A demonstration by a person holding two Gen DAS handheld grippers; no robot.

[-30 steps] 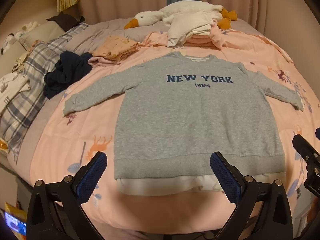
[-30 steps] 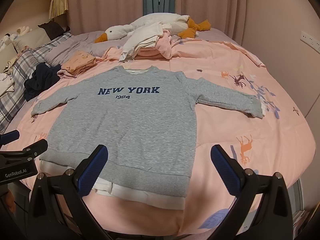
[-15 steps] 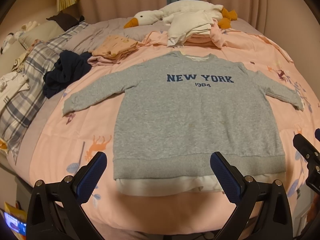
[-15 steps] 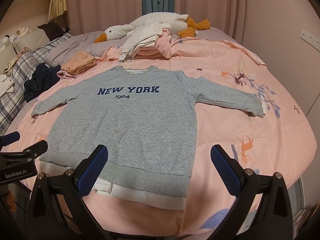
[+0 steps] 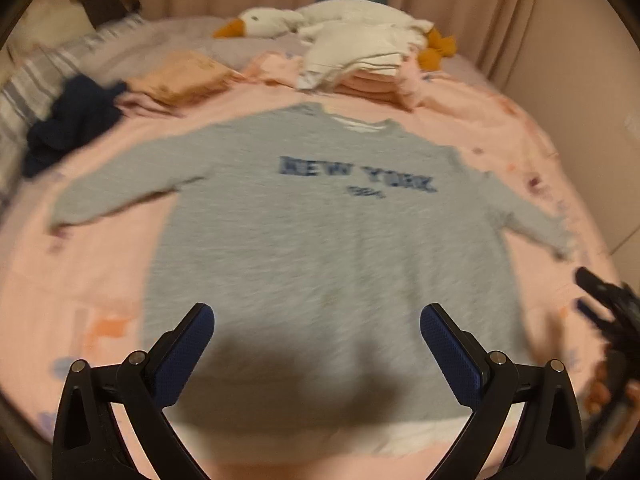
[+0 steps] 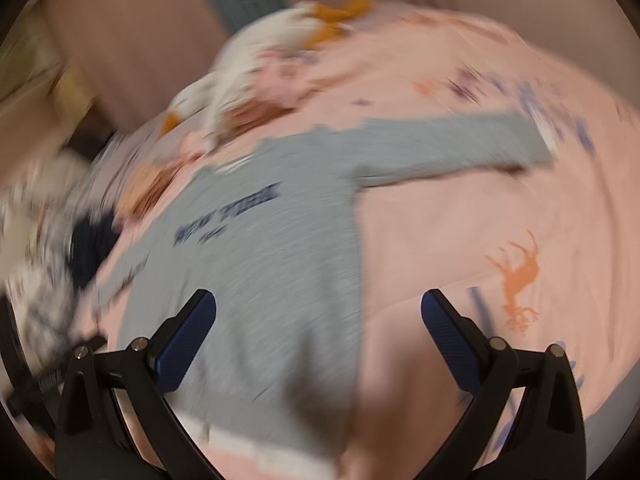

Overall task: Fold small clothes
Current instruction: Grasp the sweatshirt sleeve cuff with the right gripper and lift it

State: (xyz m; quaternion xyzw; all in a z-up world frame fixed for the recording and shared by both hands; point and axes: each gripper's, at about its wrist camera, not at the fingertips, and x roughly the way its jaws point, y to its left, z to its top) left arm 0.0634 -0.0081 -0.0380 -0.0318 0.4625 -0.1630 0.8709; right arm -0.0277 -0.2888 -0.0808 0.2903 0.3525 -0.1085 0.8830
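At the far left of the left wrist view, a plaid pillow [image 5: 24,88] is lying along the bed's edge, with a dark navy garment [image 5: 72,120] crumpled just beside it. Next to that, a folded peach piece [image 5: 184,80] is resting on the pink sheet [image 5: 80,280]. The left gripper [image 5: 316,344] is hanging over the lower half of the sweatshirt [image 5: 320,248], its blue-padded fingers [image 5: 184,356] spread wide apart with nothing between them, and its shadow is falling on the grey hem. The sweatshirt is lying flat and face up in the middle of the bed, sleeves stretched out to both sides, its navy lettering blurred, a white layer peeking out under the hem. Beyond the collar, a stack of folded white and pink clothes [image 5: 360,68] is sitting in front of a goose plush [image 5: 280,20], with curtains behind. At the far right edge, a black part of the other tool is showing, blurred.

The right wrist view is heavily smeared and tilted. The right gripper [image 6: 318,328] is hovering over the sweatshirt's [image 6: 272,260] right side and the sheet [image 6: 460,208], fingers [image 6: 452,340] likewise wide apart and holding nothing. One sleeve is reaching toward the upper right, and an orange deer print [image 6: 516,276] is showing on the sheet at right.
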